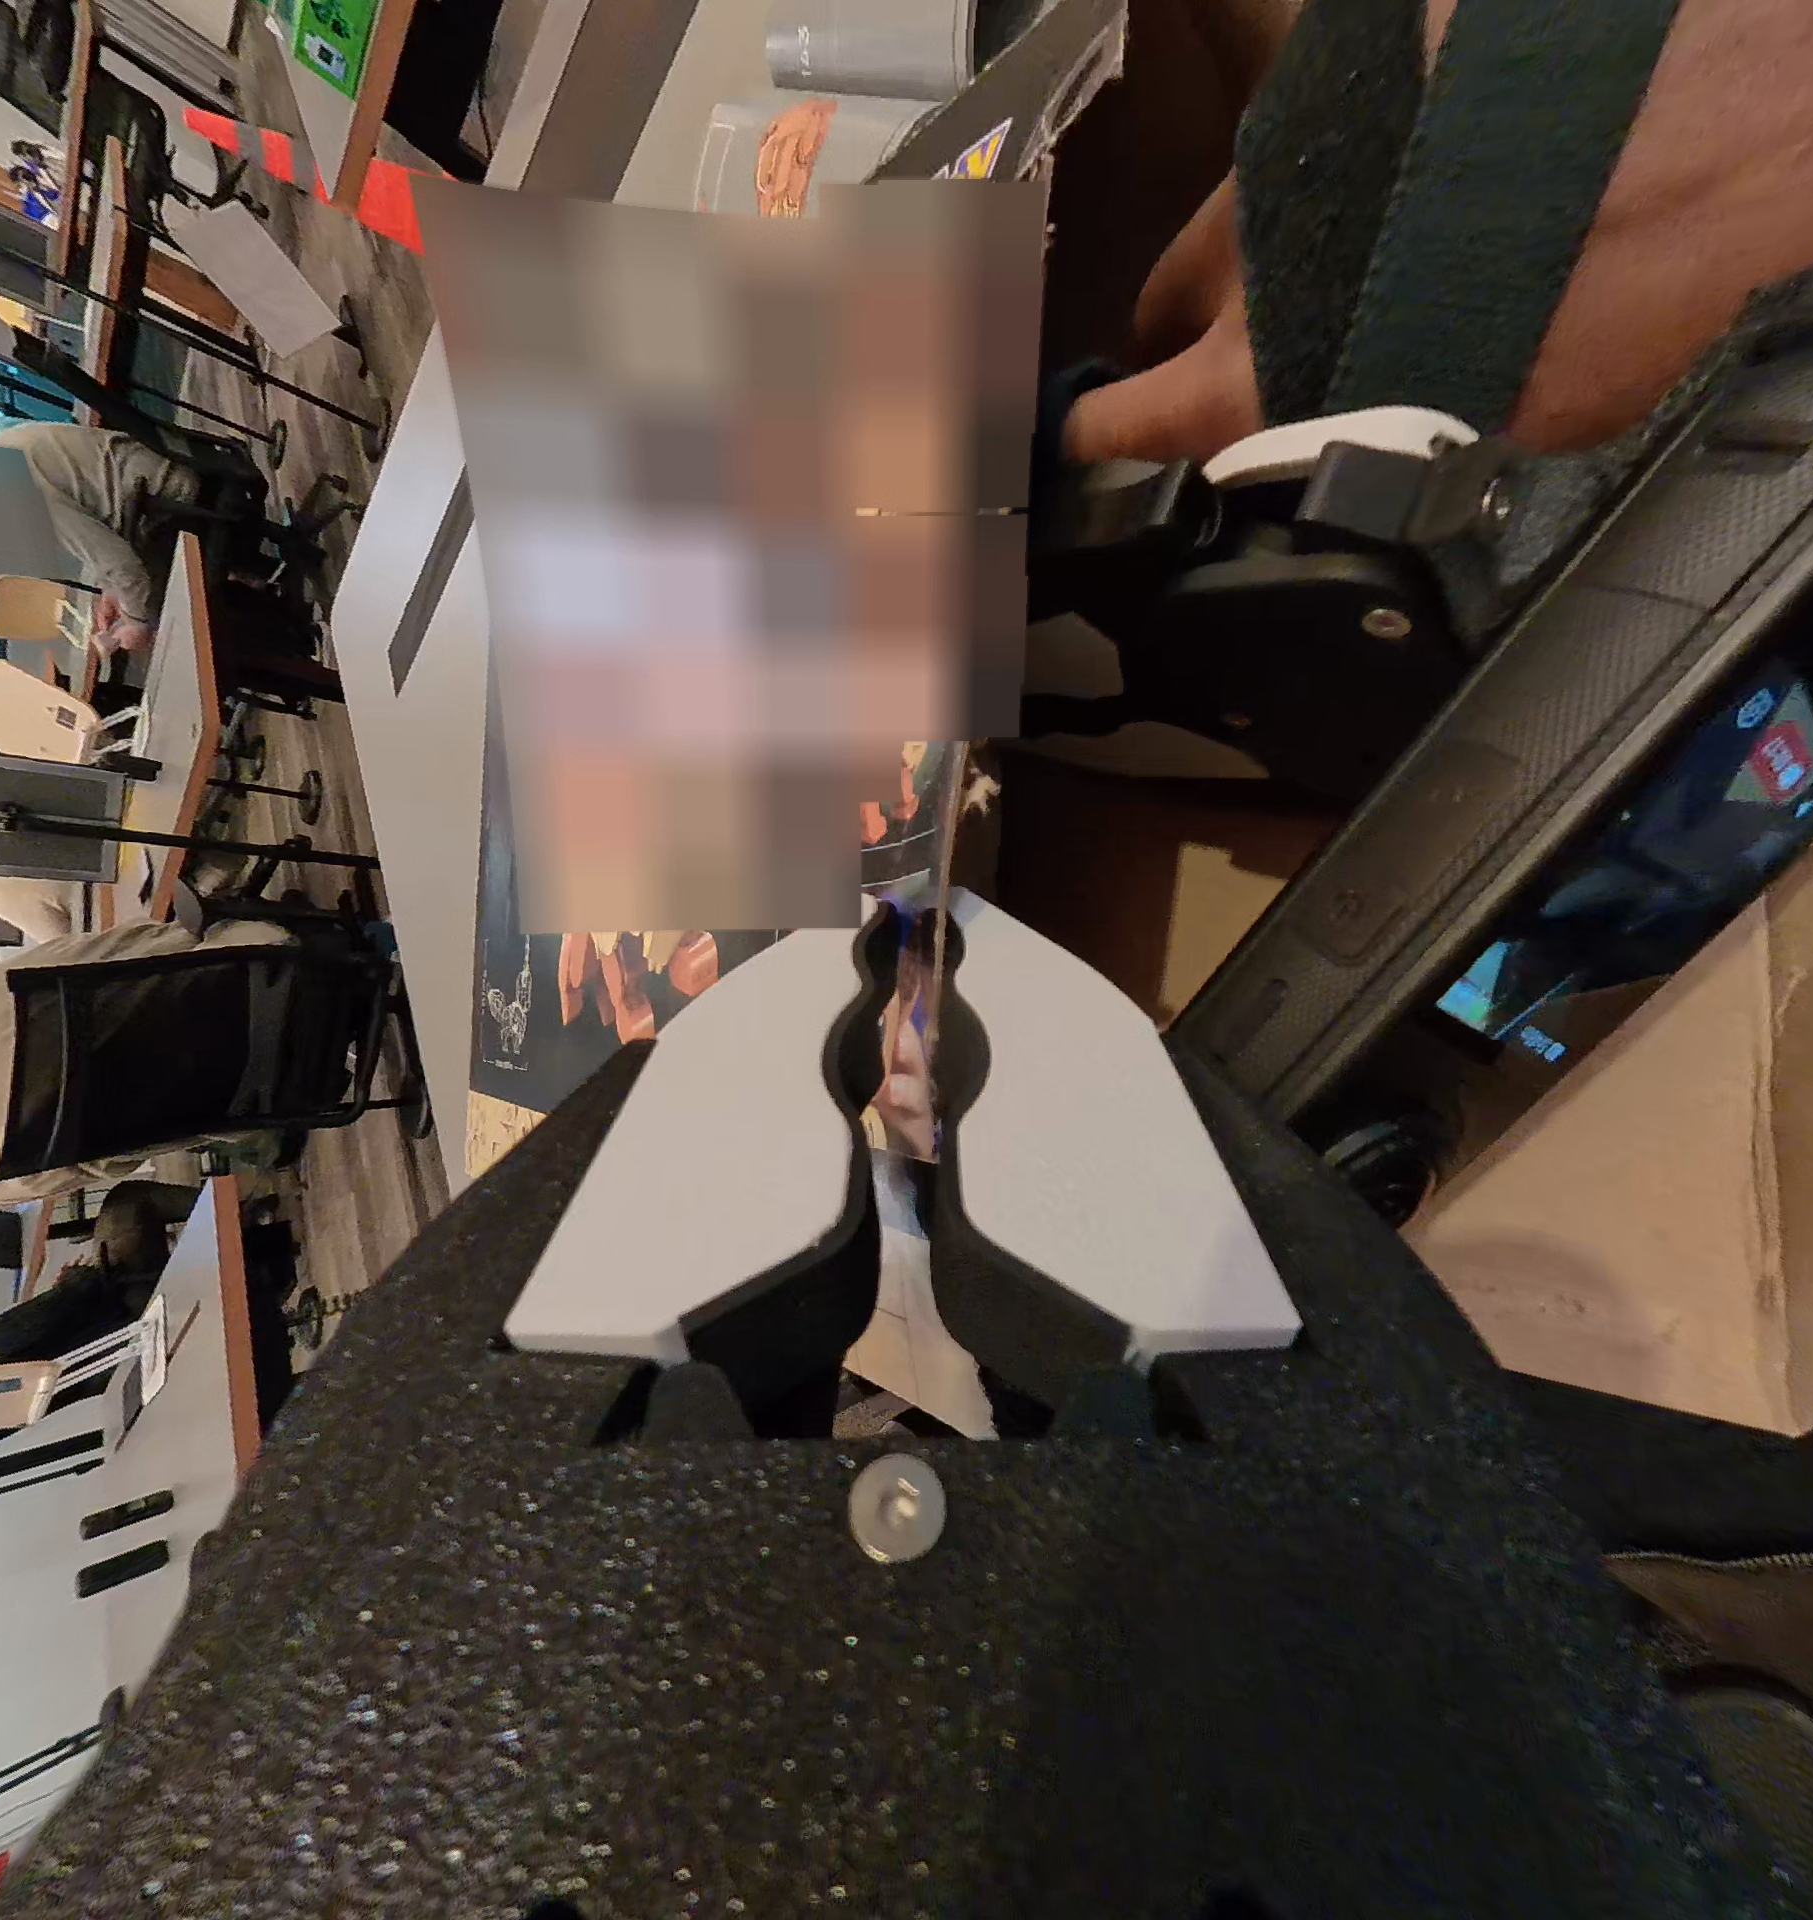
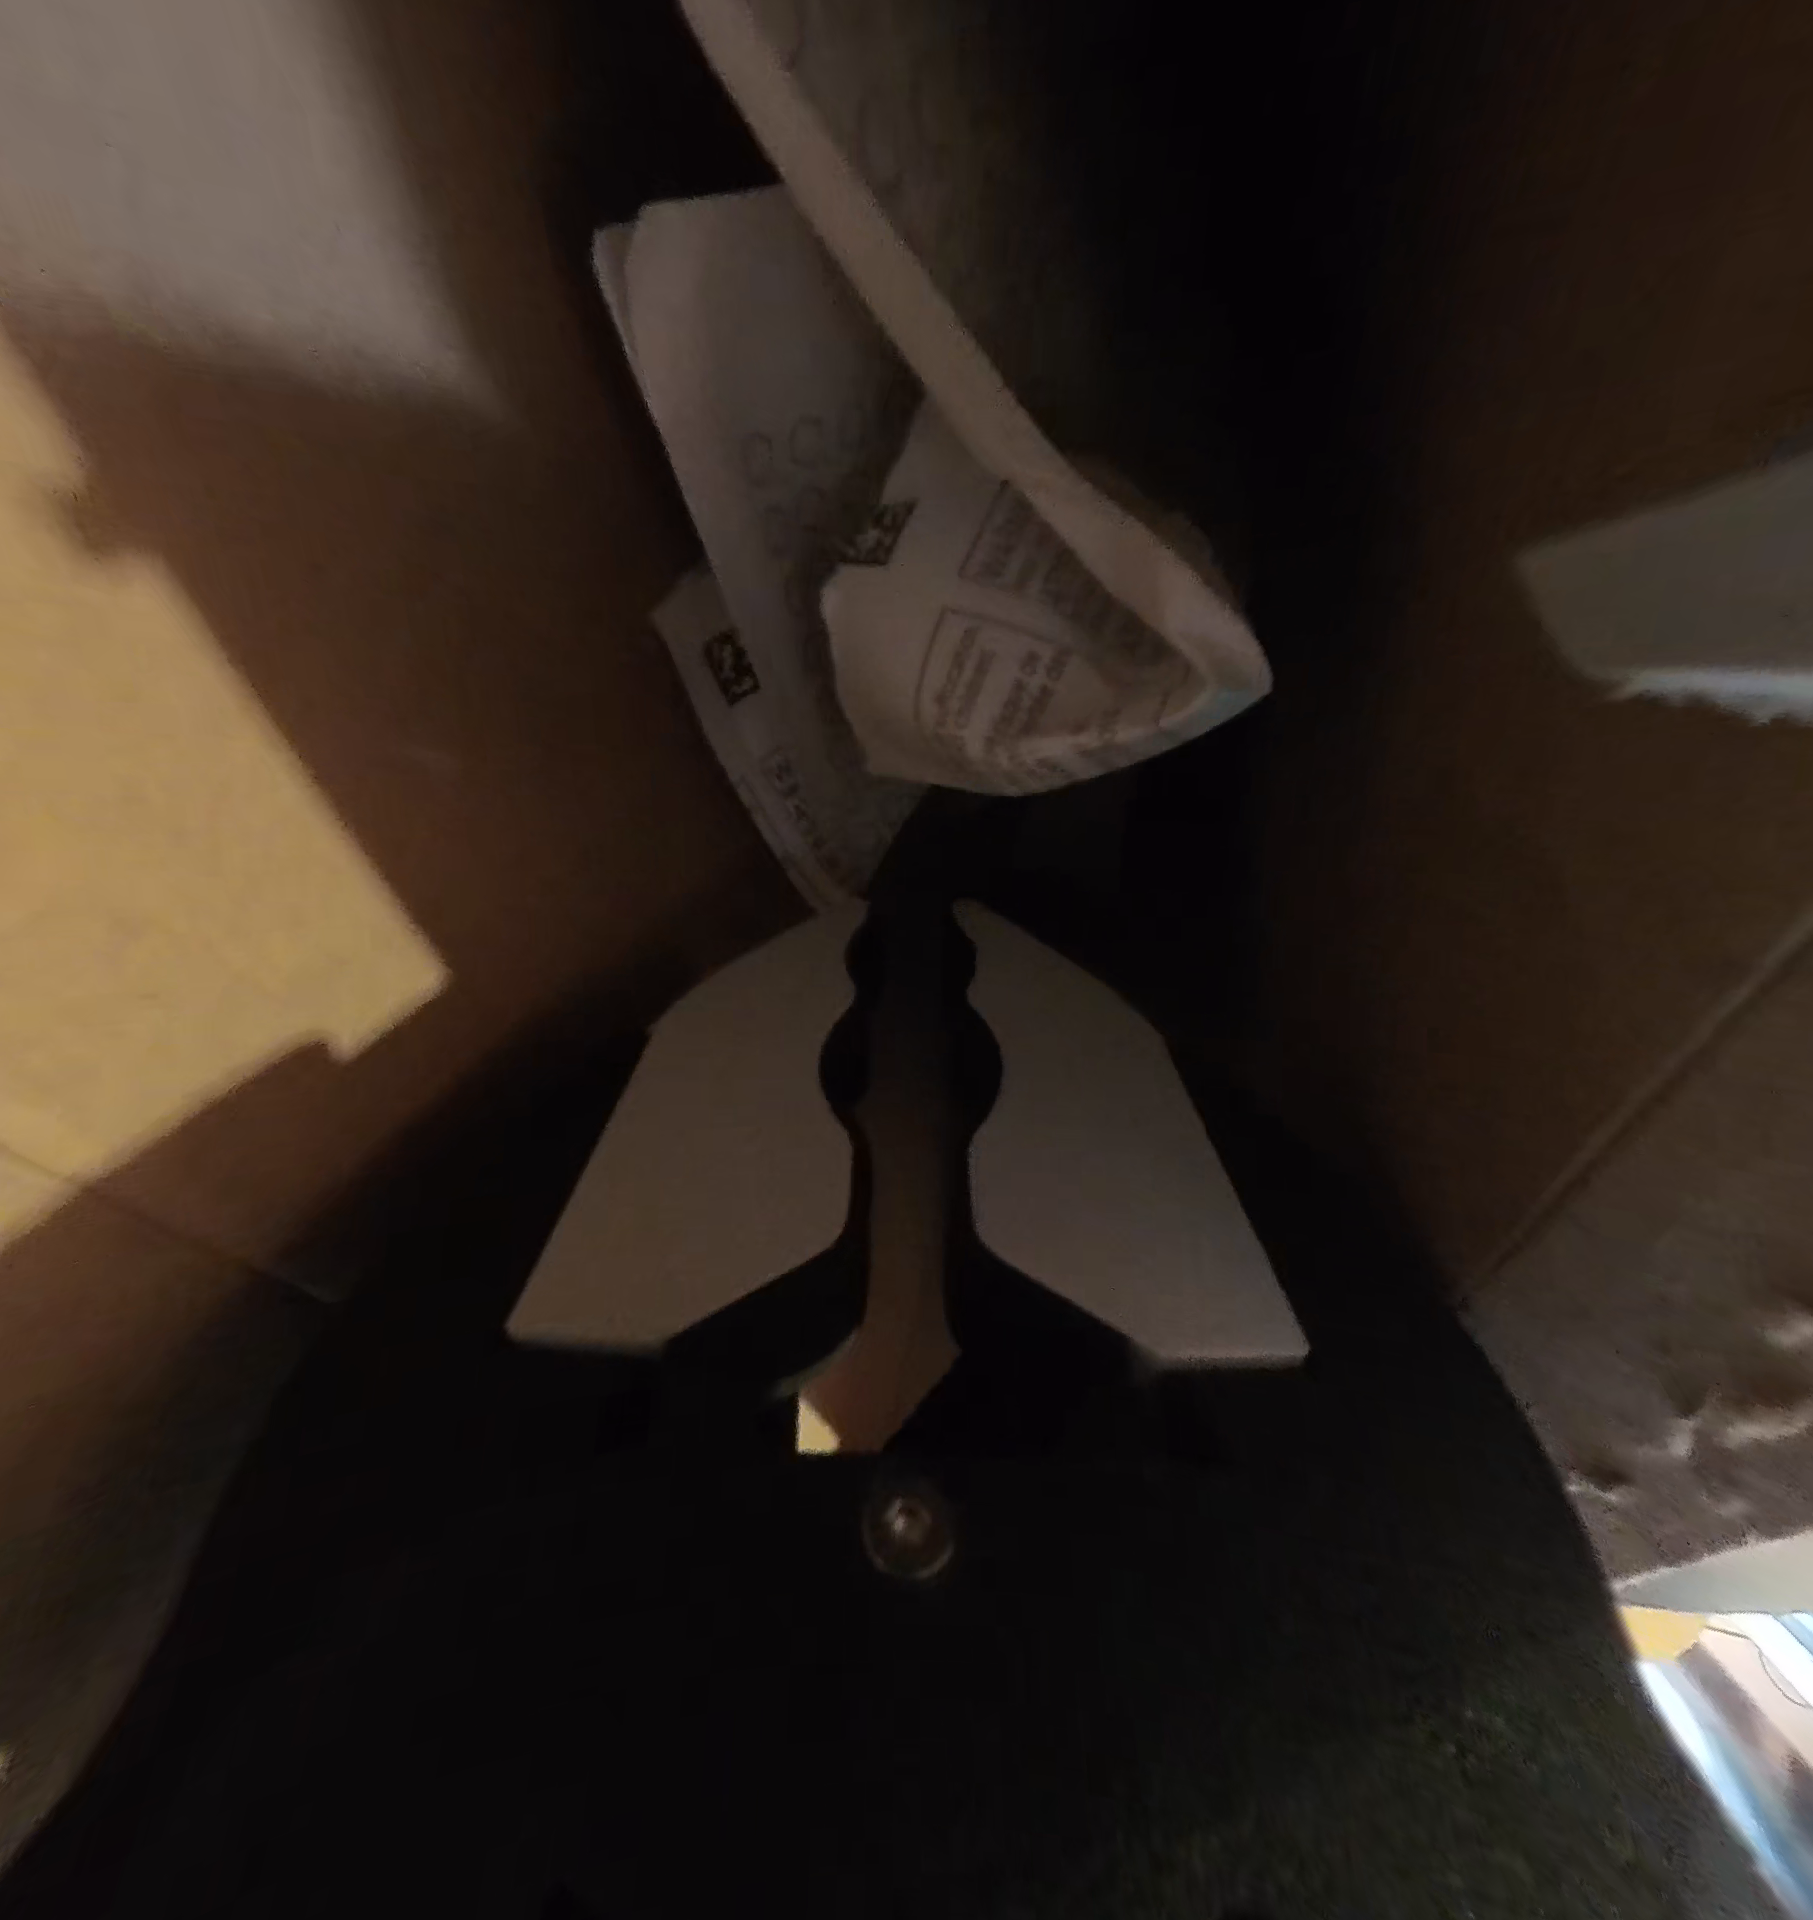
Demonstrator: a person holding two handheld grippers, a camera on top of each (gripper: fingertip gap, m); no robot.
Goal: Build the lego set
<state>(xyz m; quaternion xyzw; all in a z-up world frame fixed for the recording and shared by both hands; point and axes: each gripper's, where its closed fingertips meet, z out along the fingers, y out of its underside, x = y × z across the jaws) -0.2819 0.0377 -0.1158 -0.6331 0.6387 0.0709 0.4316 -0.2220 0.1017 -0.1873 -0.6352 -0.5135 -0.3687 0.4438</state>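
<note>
In the left wrist view, my left gripper (image 1: 917, 935) is shut on the thin edge of the lego box flap (image 1: 946, 831), a dark printed cardboard with orange figures. The brown cardboard inside of the box (image 1: 1608, 1195) lies to the right. The other gripper's body (image 1: 1504, 727), held in a person's hand (image 1: 1193, 364), reaches into the box. In the right wrist view, my right gripper (image 2: 907, 914) is inside the dark box, jaws nearly together. The lower edge of a crumpled white paper bag (image 2: 943, 623) reaches its fingertips and appears pinched there.
Brown box walls (image 2: 1504, 935) close in around the right gripper, and a lit flap (image 2: 133, 779) lies to the left. Beyond the left gripper there is a grey table (image 1: 414, 582), black chairs (image 1: 185, 1049) and seated people further off. The tips of one gripper are about 12 centimetres away from the tips of the other.
</note>
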